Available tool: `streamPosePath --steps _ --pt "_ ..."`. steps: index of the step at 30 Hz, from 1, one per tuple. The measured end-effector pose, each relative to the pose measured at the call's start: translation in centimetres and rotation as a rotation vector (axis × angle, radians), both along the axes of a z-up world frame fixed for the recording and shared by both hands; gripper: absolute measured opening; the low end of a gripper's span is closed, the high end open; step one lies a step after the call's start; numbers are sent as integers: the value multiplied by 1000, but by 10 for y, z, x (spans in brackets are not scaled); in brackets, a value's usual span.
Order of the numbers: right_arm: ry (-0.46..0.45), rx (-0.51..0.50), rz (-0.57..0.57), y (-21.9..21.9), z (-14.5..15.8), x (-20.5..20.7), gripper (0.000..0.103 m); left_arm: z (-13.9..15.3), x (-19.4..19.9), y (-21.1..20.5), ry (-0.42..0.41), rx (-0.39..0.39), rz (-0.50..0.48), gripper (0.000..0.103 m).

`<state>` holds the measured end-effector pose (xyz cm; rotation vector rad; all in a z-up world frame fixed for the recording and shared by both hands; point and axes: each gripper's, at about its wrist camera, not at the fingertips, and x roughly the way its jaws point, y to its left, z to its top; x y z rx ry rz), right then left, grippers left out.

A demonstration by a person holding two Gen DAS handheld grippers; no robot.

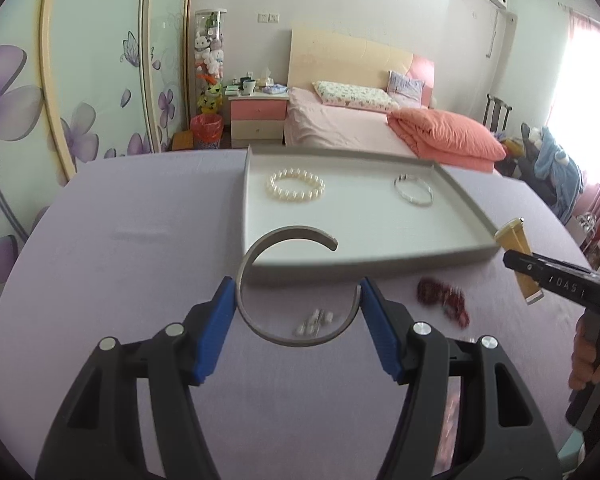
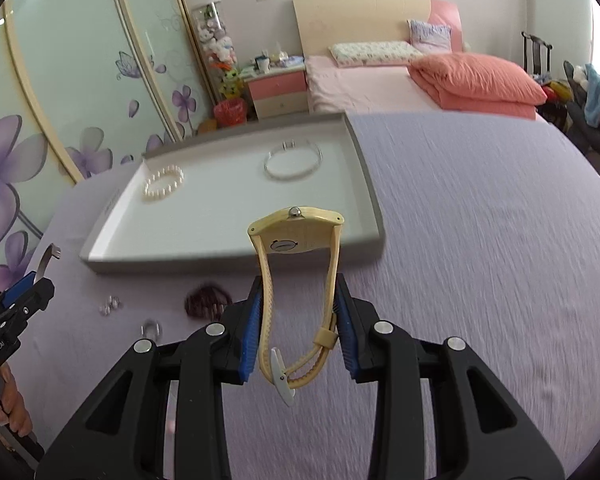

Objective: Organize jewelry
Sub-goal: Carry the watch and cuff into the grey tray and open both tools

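Note:
My left gripper (image 1: pixel 298 292) is shut on a silver open cuff bangle (image 1: pixel 292 231), its blue pads pressing both sides, held above the lilac tablecloth just short of the tray. My right gripper (image 2: pixel 298 300) is shut on the strap of a pale yellow wristwatch (image 2: pixel 296 232), case upward, near the tray's front edge. The grey-rimmed white tray (image 1: pixel 466 196) (image 2: pixel 374 200) holds a pearl bracelet (image 1: pixel 296 185) (image 2: pixel 163 188) and a thin silver bangle (image 1: pixel 413 189) (image 2: pixel 293 160). In the left wrist view the right gripper (image 1: pixel 516 264) with the watch (image 1: pixel 512 240) shows at the right edge.
On the cloth in front of the tray lie a dark red bead bracelet (image 1: pixel 444 300) (image 2: pixel 206 304), small clear earrings (image 1: pixel 314 322) (image 2: pixel 110 304) and a small ring (image 2: pixel 151 328). A bed, a nightstand and a flowered wardrobe stand behind the table. A hand (image 1: pixel 592 360) grips the right tool's handle.

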<state>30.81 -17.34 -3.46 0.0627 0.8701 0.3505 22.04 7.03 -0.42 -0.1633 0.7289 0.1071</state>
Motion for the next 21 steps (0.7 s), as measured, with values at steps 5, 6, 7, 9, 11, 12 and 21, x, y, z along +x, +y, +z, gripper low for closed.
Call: streamPosePath --steps 5,6,7,9,11,12,21 --pt "-28 9 -4 16 7 37 35 4 45 1 9 -37 6 62" --pt "-29 9 -5 18 7 43 35 5 55 2 11 -41 11 63" --pt "-29 7 -8 22 7 52 35 5 63 3 13 -45 15 63" --pt "-28 6 -13 24 5 63 35 4 78 5 15 -53 20 63" --pt "-25 12 -20 28 3 77 35 3 95 8 16 -58 29 62" --pt "-20 15 -18 31 2 84 35 3 99 8 17 -56 29 62" --pt "95 -56 -12 58 -24 128 36 -13 145 13 61 -79 34 63"
